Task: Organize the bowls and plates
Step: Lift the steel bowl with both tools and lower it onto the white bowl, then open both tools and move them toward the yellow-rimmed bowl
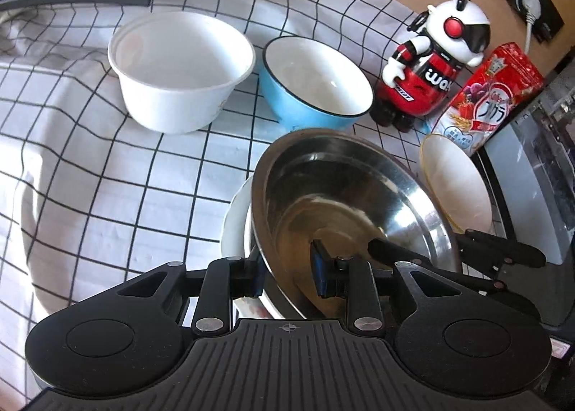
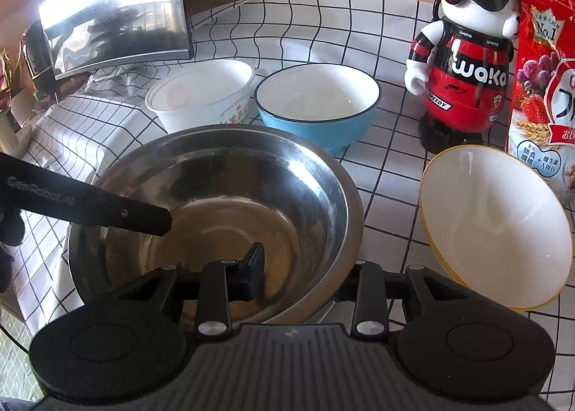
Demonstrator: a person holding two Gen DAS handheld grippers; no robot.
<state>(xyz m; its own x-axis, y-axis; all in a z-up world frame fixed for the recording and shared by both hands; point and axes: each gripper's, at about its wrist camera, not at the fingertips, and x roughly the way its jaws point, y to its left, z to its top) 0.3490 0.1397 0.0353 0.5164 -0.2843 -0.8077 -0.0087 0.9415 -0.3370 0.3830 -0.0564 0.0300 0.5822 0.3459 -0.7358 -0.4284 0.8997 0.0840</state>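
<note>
I hold the wide stainless-steel bowl (image 2: 222, 209) from two sides. My left gripper (image 1: 287, 272) straddles its near rim, one finger outside the wall and one inside the basin, apparently clamped on the metal. My right gripper (image 2: 305, 274) does the same on the opposite edge: one finger sits inside, while the other is hidden behind the wall, so the jaws bracket the rim and seem to pinch it, though I cannot see the contact itself. Two grips make sense here, I judge, because the steel is broad, shallow and slippery, and one pinch would let it swing.

In the left view the steel bowl sits over a white dish (image 1: 235, 227) whose edge peeks out beneath it, so I take this as stacking, with the bowl tilted and not yet settled flat.

On the black-grid white tablecloth (image 1: 90, 166) the white plastic tub (image 1: 181, 69) and the light-blue enamel bowl with a dark rim (image 1: 314, 82) stand side by side behind, almost touching. The yellow-rimmed white bowl (image 2: 494, 227) leans on its side to the right, near the red cereal pouch (image 2: 542, 77) and the red-and-white robot figure (image 2: 463, 62).
</note>
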